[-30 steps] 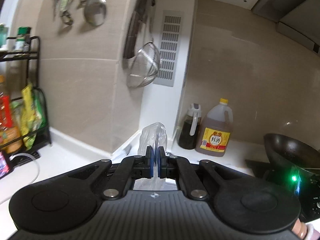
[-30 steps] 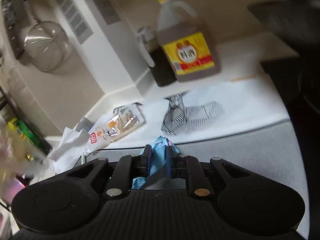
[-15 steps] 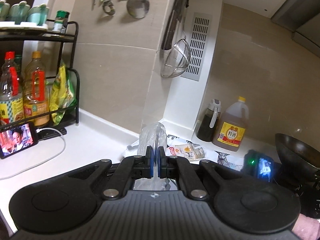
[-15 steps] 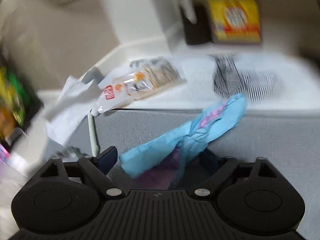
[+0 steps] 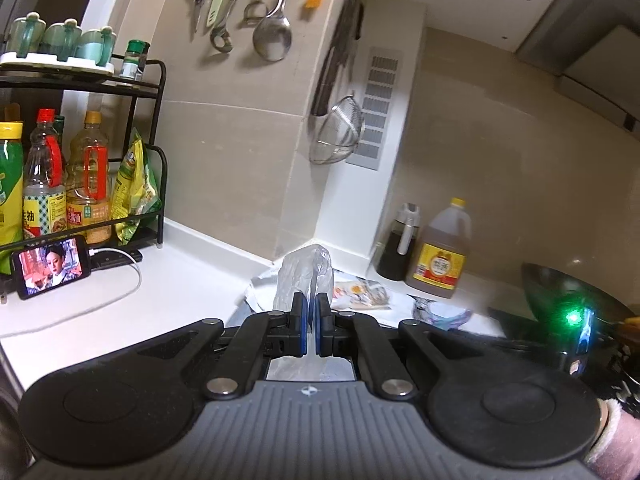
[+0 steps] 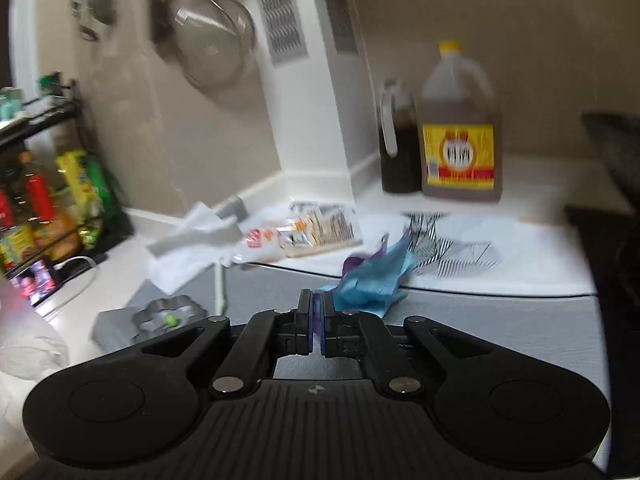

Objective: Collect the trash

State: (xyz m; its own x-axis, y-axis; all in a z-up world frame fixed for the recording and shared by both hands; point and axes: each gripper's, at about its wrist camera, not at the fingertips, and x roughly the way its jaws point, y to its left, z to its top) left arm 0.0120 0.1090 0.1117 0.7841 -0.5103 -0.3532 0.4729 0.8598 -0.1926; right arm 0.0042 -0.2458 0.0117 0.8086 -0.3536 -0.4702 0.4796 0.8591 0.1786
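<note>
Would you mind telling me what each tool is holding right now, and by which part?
The left tool pinches a clear plastic bag at its gathered top; the right tool grips a blue wrapper by its near edge.

Your left gripper (image 5: 310, 324) and right gripper (image 6: 316, 330) look alike: matte black bodies with ribbed grey centre plates, round side discs, silver pivot screws, and blue pads lining the jaws. A fuzzy pink sleeve cuff (image 5: 610, 438) shows at the left gripper's lower right.
</note>
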